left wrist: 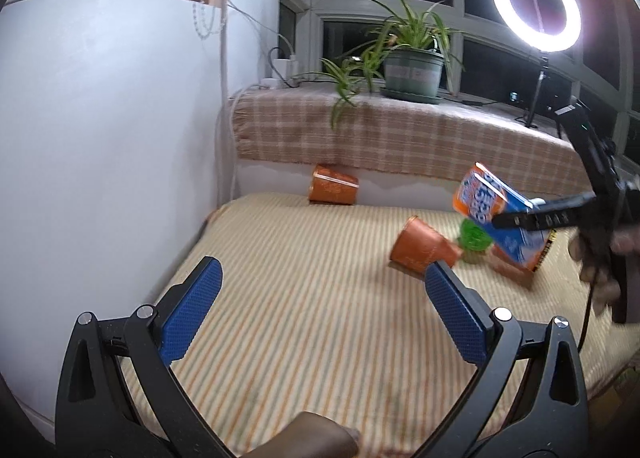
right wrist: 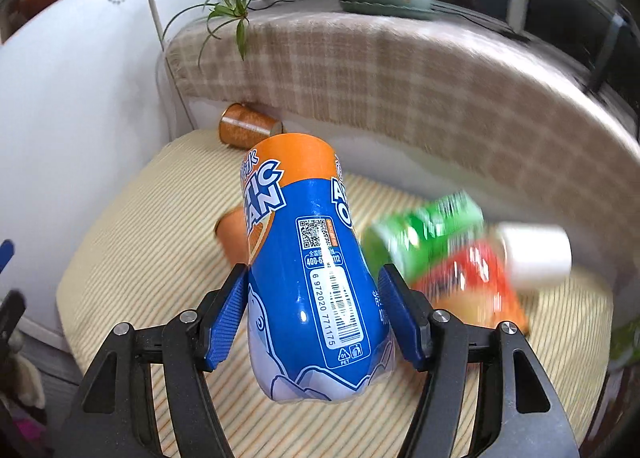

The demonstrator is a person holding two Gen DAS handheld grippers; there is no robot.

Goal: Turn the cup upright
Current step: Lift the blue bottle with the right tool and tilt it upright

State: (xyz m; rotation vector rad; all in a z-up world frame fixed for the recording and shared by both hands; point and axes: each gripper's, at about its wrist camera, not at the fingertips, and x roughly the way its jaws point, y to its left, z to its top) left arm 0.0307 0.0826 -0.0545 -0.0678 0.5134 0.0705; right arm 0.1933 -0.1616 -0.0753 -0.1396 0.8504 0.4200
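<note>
- Right gripper (right wrist: 312,306): blue-padded jaws clamped on the waist of a blue-and-orange plastic cup cut from a drink bottle (right wrist: 308,258). Cup held clear of the surface, tilted, orange end pointing far and up. From the left wrist view, the same cup (left wrist: 496,214) hangs at far right, leaning.
- Left gripper (left wrist: 324,290): jaws spread wide, nothing between them; it hovers over the near left of the striped cloth.
- Step in hand, as I judge it: turning the held cup so its base faces down, then setting it on the cloth. Which end is the open one cannot be told from here.
- To do it well: keep the pinch firm on the slick label, finish the rotation before lowering, choose bare cloth left of the clutter, release only once the base sits flat.
- Nearby: an orange paper cup (left wrist: 424,248) lies on its side just left of the held cup; a green plastic container (right wrist: 428,234) and a red carton with white cap (right wrist: 480,282) lie blurred to the right.
- Another orange cup (left wrist: 334,190) lies against the far wall.
- Surface: yellow-striped cloth (left wrist: 304,322), soft-looking; may let a cup wobble.
- Room: plaid-covered sill (left wrist: 400,138), potted spider plant (left wrist: 412,70), ring light (left wrist: 536,4), white curved wall (left wrist: 100,138) on the left.
</note>
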